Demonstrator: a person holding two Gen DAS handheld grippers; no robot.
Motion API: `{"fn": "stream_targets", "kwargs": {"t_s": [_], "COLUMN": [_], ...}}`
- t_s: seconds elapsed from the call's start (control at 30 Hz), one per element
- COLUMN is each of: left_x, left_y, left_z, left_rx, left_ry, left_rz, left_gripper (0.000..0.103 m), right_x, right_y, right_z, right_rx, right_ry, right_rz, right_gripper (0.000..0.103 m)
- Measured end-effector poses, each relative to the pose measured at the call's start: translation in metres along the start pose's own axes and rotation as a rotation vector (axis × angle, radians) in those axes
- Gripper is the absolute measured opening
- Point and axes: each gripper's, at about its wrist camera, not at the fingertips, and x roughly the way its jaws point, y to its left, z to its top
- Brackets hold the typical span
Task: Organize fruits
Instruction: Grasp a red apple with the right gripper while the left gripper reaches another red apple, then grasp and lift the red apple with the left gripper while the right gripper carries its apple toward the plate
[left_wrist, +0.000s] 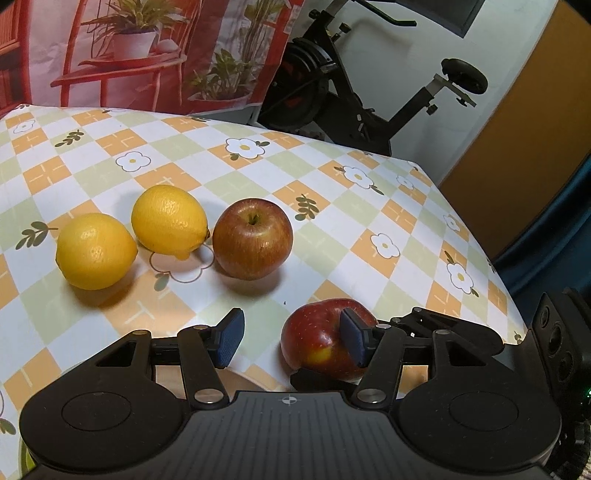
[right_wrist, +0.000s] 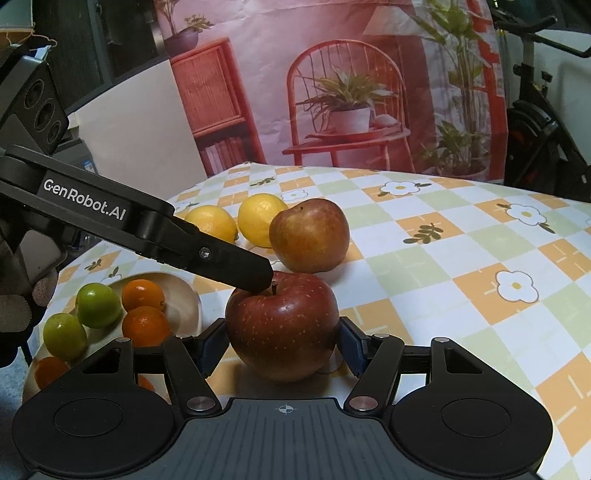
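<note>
My right tongs (right_wrist: 282, 341) grip the red apple (right_wrist: 282, 325), one pad pressed to each flank, and the apple sits on the surface (right_wrist: 443, 258) dead centre in my right view. My left tongs (left_wrist: 293, 338) stand half open with nothing between the pads; the jaws are parting. One left finger (right_wrist: 255, 275) lies across the top of the red apple, its tip touching beside the stem. In the left view the same apple (left_wrist: 317, 339) shows at 5 o'clock, partly behind my right-hand pad (left_wrist: 352, 338).

A second apple (left_wrist: 253, 238), paler and russet, sits at the centre of the left view, upright, stem dimple up. Two lemons (left_wrist: 170, 221) (left_wrist: 96, 251) lie at its 9 o'clock, in a row, the nearer one almost touching it. From the right view this apple (right_wrist: 310, 234) is at 12 o'clock behind the red one, just apart from it.

At 9 o'clock in the right view a pale bowl (right_wrist: 184, 291) holds two green fruits (right_wrist: 98, 304) (right_wrist: 64, 336) and several oranges (right_wrist: 143, 295). The bowl is just beside the red apple.

The surface wears a checked cloth with flowers. An exercise bike (left_wrist: 332, 85) stands beyond its far edge at 1 o'clock in the left view.
</note>
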Motion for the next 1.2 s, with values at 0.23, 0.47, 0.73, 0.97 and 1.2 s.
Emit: {"fn": "stream_targets", "kwargs": {"t_s": [0.23, 0.47, 0.73, 0.97, 1.2], "left_x": [0.0, -0.001, -0.001, -0.002, 0.001], "left_y": [0.0, 0.0, -0.001, -0.003, -0.004], "left_z": [-0.001, -0.002, -0.005, -0.004, -0.001], "left_rx": [0.003, 0.003, 0.004, 0.009, -0.001], "left_ry": [-0.001, -0.001, 0.001, 0.009, 0.018], "left_rz": [0.001, 0.0, -0.002, -0.024, -0.04], "left_gripper": [0.061, 0.061, 0.061, 0.049, 0.038], "right_x": [-0.007, -0.009, -0.008, -0.004, -0.005], "right_y": [0.002, 0.011, 0.013, 0.018, 0.017], "right_z": [-0.004, -0.006, -0.006, -0.007, -0.008], "right_rx": [0.007, -0.041, -0.052, -0.088, -0.081], "right_ry": [-0.011, 0.004, 0.004, 0.023, 0.02], "right_rz": [-0.01, -0.031, -0.06, -0.069, -0.069], "right_gripper": [0.06, 0.061, 0.06, 0.057, 0.054]}}
